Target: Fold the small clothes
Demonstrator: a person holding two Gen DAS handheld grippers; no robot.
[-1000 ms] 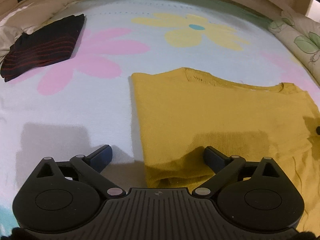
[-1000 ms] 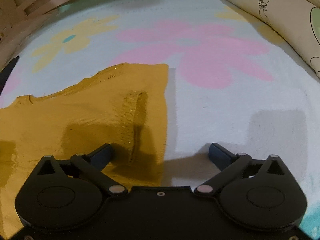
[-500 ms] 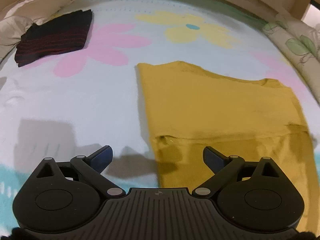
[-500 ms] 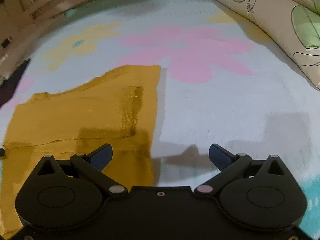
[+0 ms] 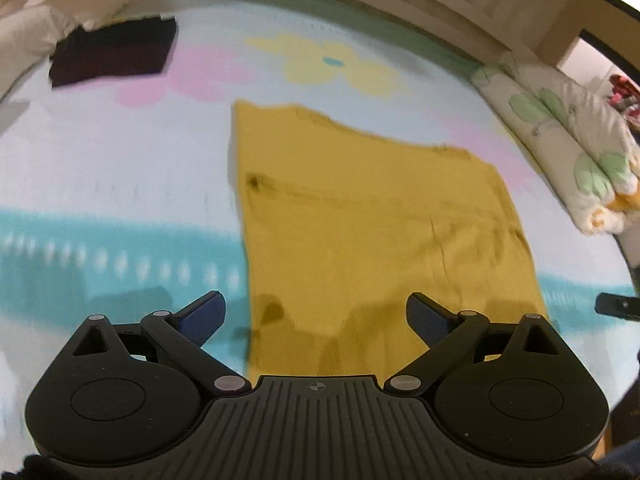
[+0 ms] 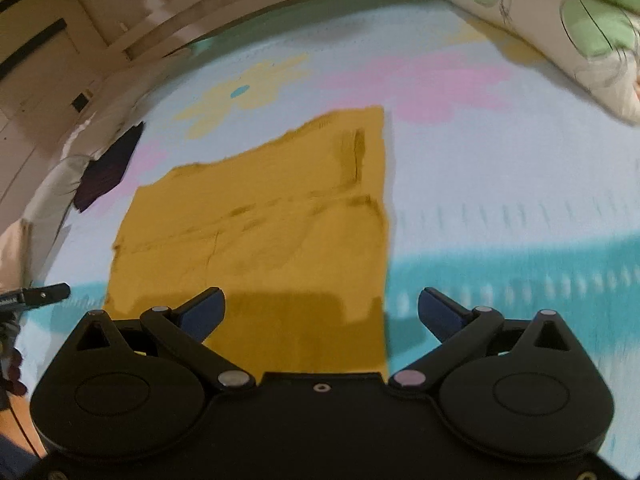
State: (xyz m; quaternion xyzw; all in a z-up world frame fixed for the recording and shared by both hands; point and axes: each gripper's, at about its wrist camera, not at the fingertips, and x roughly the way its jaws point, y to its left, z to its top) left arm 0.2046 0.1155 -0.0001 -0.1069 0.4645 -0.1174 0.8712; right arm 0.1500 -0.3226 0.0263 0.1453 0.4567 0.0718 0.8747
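Below, both gaping claws hover over the flat yellow garment [image 5: 372,216].

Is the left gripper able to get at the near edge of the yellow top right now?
Probably yes. The left gripper hangs open over the yellow top, whose near hem lies flat between the jaws, nothing on it.

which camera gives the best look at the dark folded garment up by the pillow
The left wrist view. There the dark folded garment lies whole and unobstructed on the floral bedsheet, though blurred. The right wrist view catches it only as a narrow, distorted sliver near the left edge.
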